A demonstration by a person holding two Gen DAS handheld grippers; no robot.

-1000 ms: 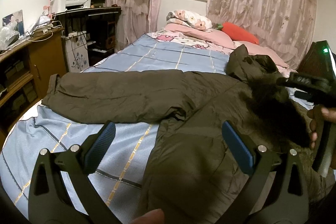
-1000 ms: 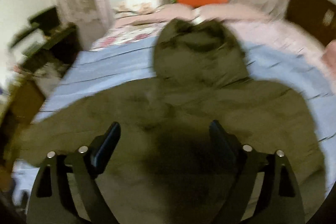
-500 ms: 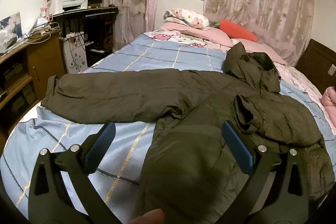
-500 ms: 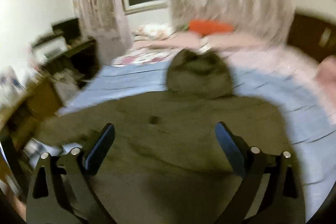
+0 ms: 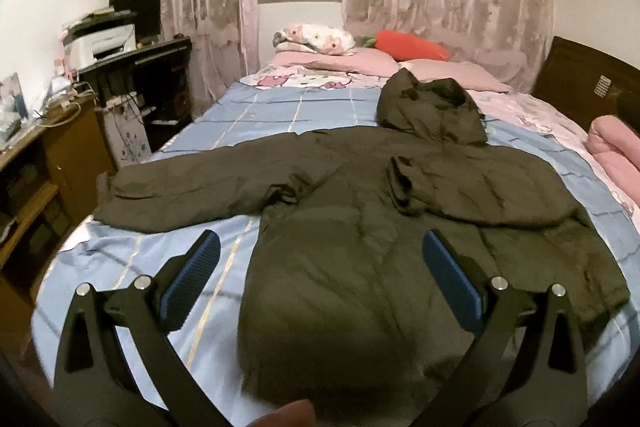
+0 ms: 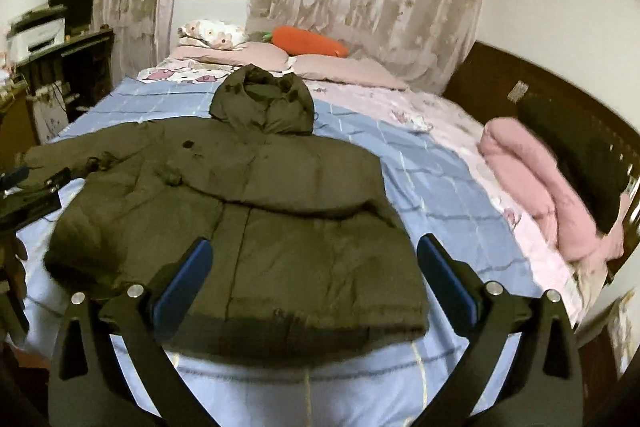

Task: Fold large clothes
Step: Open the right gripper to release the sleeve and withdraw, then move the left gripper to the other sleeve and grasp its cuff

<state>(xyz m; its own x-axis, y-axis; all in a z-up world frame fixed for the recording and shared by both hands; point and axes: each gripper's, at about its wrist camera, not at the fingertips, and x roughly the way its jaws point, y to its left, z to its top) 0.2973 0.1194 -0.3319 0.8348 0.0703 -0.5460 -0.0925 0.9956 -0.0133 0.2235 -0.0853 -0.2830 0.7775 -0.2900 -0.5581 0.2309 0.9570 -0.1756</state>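
Observation:
A dark olive hooded jacket lies spread on the blue checked bed sheet, hood toward the pillows. One sleeve stretches out flat to the left. The other sleeve lies folded across the chest, its cuff near the middle. My left gripper hovers open above the jacket's lower body, nothing between its blue pads. In the right wrist view the jacket fills the middle, and my right gripper stands wide open over the hem, holding nothing.
Pink pillows and an orange carrot plush lie at the head of the bed. A rolled pink quilt rests by the dark wooden headboard on the right. A desk with a printer and a wooden cabinet stand left of the bed.
The right gripper has left the left wrist view after hanging over the jacket's right side. Both grippers have pulled back and up, so more of the jacket shows. The right sleeve now lies folded inward.

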